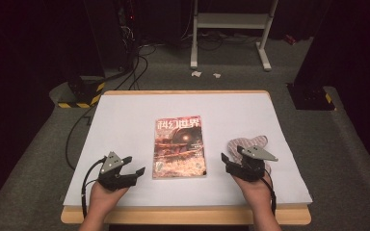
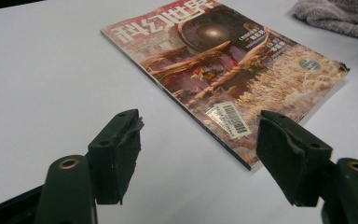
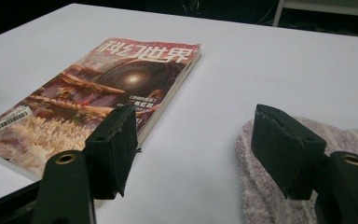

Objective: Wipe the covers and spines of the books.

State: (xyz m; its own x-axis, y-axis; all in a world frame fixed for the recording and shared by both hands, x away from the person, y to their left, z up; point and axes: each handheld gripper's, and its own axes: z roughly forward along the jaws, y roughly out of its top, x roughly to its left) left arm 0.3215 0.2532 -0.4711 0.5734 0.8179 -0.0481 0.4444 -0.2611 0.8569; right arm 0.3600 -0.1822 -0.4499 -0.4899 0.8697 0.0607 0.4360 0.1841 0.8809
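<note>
With both tongs gaping wide and empty, the left tongs (image 1: 136, 169) could shove the magazine (image 1: 179, 147), lying mid-tabletop (image 1: 125, 120), while the right tongs (image 1: 227, 161) might snag the cloth (image 1: 248, 144) beside it.

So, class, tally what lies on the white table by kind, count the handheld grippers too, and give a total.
Magazine: 1
Cloth: 1, pinkish-grey and fluffy, beside the right gripper
Grippers: 2, the left gripper and the right gripper, both with fingers apart and holding nothing
Total: 4
</note>
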